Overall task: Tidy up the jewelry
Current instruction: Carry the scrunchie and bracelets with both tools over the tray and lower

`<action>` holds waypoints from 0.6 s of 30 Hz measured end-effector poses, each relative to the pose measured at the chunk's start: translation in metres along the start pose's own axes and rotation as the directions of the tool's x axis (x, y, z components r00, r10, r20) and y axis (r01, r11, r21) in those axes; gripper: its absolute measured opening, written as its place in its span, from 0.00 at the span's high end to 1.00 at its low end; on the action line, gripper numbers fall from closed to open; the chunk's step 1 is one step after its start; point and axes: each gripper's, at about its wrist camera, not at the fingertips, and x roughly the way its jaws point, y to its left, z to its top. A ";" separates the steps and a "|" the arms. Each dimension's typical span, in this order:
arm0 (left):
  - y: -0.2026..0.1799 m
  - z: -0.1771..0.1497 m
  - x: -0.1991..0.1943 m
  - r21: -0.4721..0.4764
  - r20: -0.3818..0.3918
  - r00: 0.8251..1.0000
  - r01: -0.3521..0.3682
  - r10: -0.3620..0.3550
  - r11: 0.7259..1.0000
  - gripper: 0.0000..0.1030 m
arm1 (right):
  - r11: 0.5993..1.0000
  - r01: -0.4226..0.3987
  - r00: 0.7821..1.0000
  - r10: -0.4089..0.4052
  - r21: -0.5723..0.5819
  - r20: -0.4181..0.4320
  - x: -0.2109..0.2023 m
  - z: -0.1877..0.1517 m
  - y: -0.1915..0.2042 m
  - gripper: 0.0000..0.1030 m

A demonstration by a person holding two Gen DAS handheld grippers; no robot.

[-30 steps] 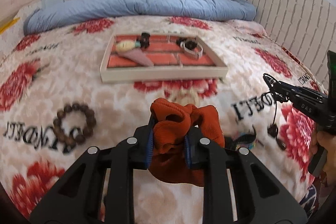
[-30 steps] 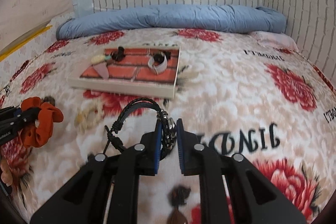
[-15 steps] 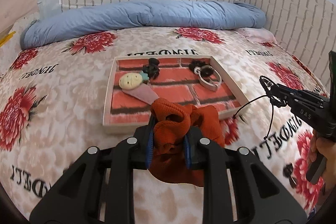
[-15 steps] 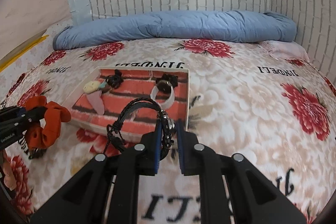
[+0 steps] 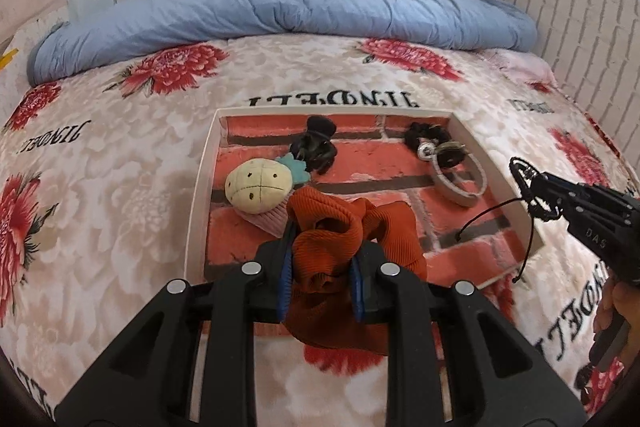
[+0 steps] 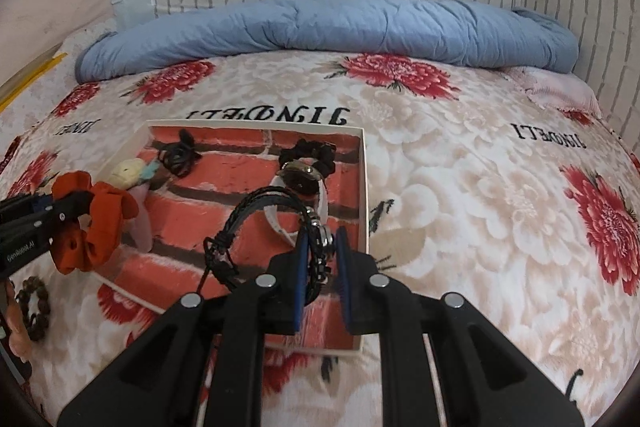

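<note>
My left gripper (image 5: 320, 267) is shut on an orange scrunchie (image 5: 340, 223) and holds it over the near part of the white-rimmed tray (image 5: 200, 187) with a red brick-print floor. My right gripper (image 6: 320, 259) is shut on a black braided bracelet (image 6: 256, 203) above the tray's right part (image 6: 363, 187); it shows at the right of the left wrist view (image 5: 532, 187). In the tray lie a cream round plush clip (image 5: 258, 185), a black hair clip (image 5: 314, 147), a black scrunchie (image 5: 424, 137) and a white-strap watch (image 5: 460, 179).
A brown bead bracelet (image 6: 34, 303) lies on the floral bedspread left of the tray. A rolled blue duvet (image 5: 280, 15) lies along the brick-pattern wall behind. The bed's right side meets the wall.
Both grippers moved forward from over the bedspread to over the tray, each still holding its item. The tray now fills the middle of both views.
</note>
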 end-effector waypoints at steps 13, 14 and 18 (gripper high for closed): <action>0.016 0.002 0.047 -0.023 -0.080 0.996 -0.040 0.038 0.999 0.79 | 0.999 0.032 0.995 -0.035 -0.035 -0.093 0.055 0.007 0.020 0.86; 0.017 0.002 0.048 -0.025 -0.083 0.996 -0.041 0.039 0.999 0.79 | 0.998 0.043 0.995 -0.047 -0.047 -0.087 0.056 0.008 0.022 0.86; 0.018 0.002 0.055 -0.021 -0.085 0.995 -0.054 0.053 0.998 0.78 | 0.998 0.049 0.995 -0.053 -0.044 -0.090 0.060 0.013 0.020 0.86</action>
